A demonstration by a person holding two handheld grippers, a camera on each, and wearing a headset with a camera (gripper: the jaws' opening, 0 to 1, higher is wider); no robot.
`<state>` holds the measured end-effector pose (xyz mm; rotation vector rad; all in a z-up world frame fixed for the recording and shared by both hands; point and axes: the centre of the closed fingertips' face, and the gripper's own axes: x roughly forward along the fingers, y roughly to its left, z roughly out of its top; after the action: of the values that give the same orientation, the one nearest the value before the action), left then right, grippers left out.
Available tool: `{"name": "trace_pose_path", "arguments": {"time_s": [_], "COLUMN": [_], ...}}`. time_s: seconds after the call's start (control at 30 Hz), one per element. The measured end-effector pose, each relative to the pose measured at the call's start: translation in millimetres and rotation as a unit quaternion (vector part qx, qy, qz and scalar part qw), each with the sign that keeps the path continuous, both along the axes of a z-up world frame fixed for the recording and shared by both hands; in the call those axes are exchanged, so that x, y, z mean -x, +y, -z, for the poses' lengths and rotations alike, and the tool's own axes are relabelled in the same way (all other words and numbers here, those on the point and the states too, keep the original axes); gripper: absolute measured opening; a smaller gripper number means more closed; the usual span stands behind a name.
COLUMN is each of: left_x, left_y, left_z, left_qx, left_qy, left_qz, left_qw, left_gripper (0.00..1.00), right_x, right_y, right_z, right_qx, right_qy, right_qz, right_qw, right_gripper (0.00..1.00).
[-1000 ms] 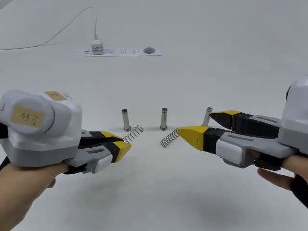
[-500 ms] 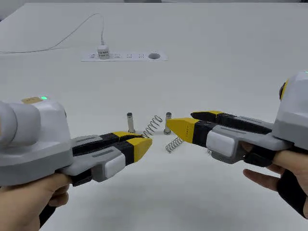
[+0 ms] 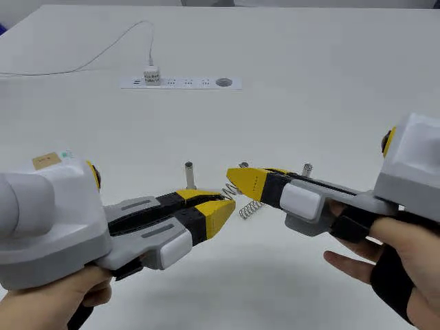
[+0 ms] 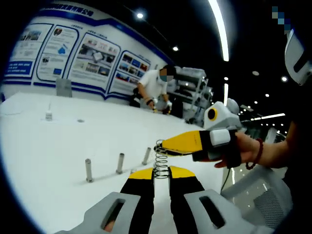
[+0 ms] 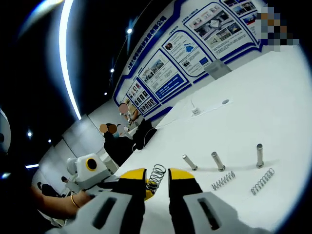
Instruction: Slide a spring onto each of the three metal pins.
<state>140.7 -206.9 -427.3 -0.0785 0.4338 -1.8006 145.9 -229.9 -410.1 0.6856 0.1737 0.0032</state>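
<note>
1. My left gripper (image 4: 161,171), grey with black-and-yellow jaws, is clenched on the lower end of a small silver coil spring (image 4: 161,158). The spring stands up from between its tips, lifted off the table.
2. My right gripper (image 4: 164,144), in the same colours, meets the spring's top end. In the right gripper view its jaws sit a little apart with the coil (image 5: 156,176) between them. I cannot tell whether they pinch it.
3. In the head view the left gripper (image 3: 227,201) comes in from the near left and the right gripper (image 3: 232,175) from the near right. They meet over the middle of the white table (image 3: 330,89).
4. Just beyond stand three upright silver metal pins in a row, all bare. The left pin (image 3: 189,175) is in the open. The middle pin (image 3: 243,165) is mostly hidden behind the right gripper's yellow jaw. The right pin (image 3: 307,169) peeks over that gripper's body.
5. One loose spring (image 3: 251,208) lies flat on the table under the right gripper. The right gripper view shows two lying springs (image 5: 223,180) (image 5: 262,181) beside the pins.
6. Near the far edge lies a white power strip (image 3: 182,82). A white plug (image 3: 152,73) sits in it, and its cable (image 3: 103,51) runs toward the far-left corner.
</note>
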Motion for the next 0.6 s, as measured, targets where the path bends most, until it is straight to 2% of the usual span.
{"name": "trace_pose_path", "arguments": {"time_s": [0.07, 0.27, 0.5, 0.6], "left_x": [1.2, 3.1, 2.3, 0.8], "left_y": [0.9, 3.3, 3.5, 5.2], "left_z": [0.0, -1.1, -1.9, -3.4], "left_qx": [0.001, 0.006, 0.005, 0.006], "left_qy": [0.0, 0.001, -0.009, -0.038], "left_qz": [0.002, 0.008, 0.005, -0.002], "left_qw": [1.0, 0.9999, 0.9999, 0.9992], "left_gripper": [0.1, 0.1, 0.1, 0.11], "right_x": [-0.4, -1.3, -1.8, -3.2], "right_y": [0.5, 3.6, 6.4, 10.1], "right_z": [-0.4, 0.4, -1.7, -4.6], "right_qx": [-0.014, -0.048, -0.049, -0.035], "right_qy": [-0.005, -0.011, -0.019, -0.021], "right_qz": [0.002, -0.002, -0.009, -0.015], "right_qw": [0.9999, 0.9988, 0.9986, 0.9991], "right_gripper": [0.15, 0.13, 0.12, 0.11]}}
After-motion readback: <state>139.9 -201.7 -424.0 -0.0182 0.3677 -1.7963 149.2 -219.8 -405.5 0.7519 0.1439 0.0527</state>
